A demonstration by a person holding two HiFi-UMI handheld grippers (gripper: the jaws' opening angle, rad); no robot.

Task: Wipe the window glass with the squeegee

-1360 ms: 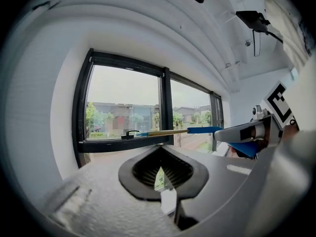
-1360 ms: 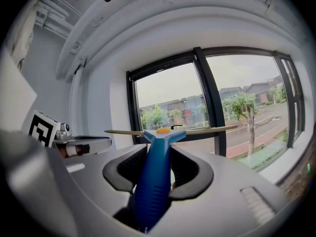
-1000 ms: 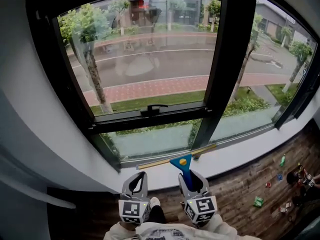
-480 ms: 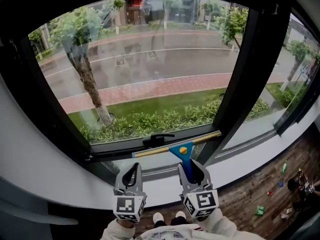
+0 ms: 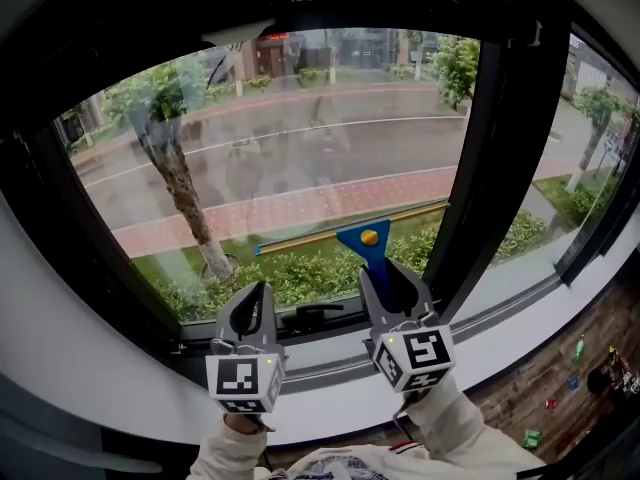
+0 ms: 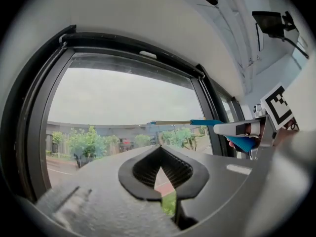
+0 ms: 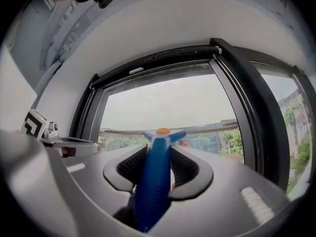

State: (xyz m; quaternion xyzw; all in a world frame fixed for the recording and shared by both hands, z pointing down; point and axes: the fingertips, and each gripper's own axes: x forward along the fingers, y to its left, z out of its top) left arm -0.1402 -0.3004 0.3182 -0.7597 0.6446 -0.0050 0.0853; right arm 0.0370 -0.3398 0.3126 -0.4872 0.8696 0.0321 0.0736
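**Squeegee low on the pane, held in the right tool**

The right tool (image 5: 385, 270) is clamped on the blue handle of the squeegee (image 5: 363, 238). In the right gripper view the handle fills the gap between the jaws, which press on it from both sides. The left tool (image 5: 258, 294) is at 9 o'clock of the right one. Its jaws meet at the tips with nothing between them.

In the head view the blade runs across the lower part of the window glass (image 5: 300, 148). Its 3 o'clock end sits a little higher and comes close to the dark frame post (image 5: 485, 138). The window latch (image 5: 312, 314) is at 6 o'clock of the blade. Whether the rubber edge is actually pressed to the pane cannot be told from here.

To do the stroke well, I judge:
- The blade should be levelled so its whole edge bears evenly.
- The handle should tilt slightly away from the direction of travel.
- The pull should be one straight, steady pass.
- The 3 o'clock tip should stay just off the post, or it may lift the rubber and leave a streak.
- The next pass should overlap this one.
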